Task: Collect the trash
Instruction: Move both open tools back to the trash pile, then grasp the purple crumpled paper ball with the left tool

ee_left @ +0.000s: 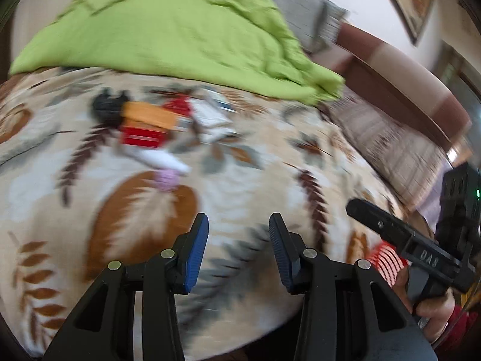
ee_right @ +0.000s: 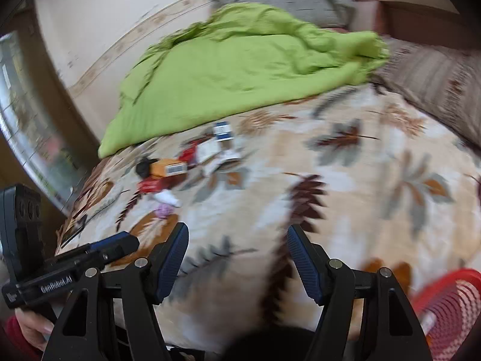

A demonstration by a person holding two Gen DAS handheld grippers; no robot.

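From the left wrist, the left gripper [ee_left: 239, 225] hangs over the leaf-patterned bedspread [ee_left: 255, 180] with its blue pads spread and nothing between them. The trash pile [ee_left: 156, 126] lies far and to the left, just in front of the green quilt [ee_left: 180, 30]: an orange box [ee_left: 148, 117], a red carton [ee_left: 141, 137], a white tube [ee_left: 162, 159], a pink crumpled wad [ee_left: 166, 180] and white wrappers. These look like light, thin cardboard and paper; the boxes should crush under a hard squeeze, so pinching across a narrow edge seems best, and the wad is soft enough to take anywhere. Motion blur smears every label, and a black thing left of the orange box cannot be identified.

From the right wrist, the right gripper [ee_right: 237, 243] is also spread wide and empty. The pile sits far left. A red slatted basket [ee_right: 451, 297], likely the bin, is cut off at the near right corner; its contents are unclear.
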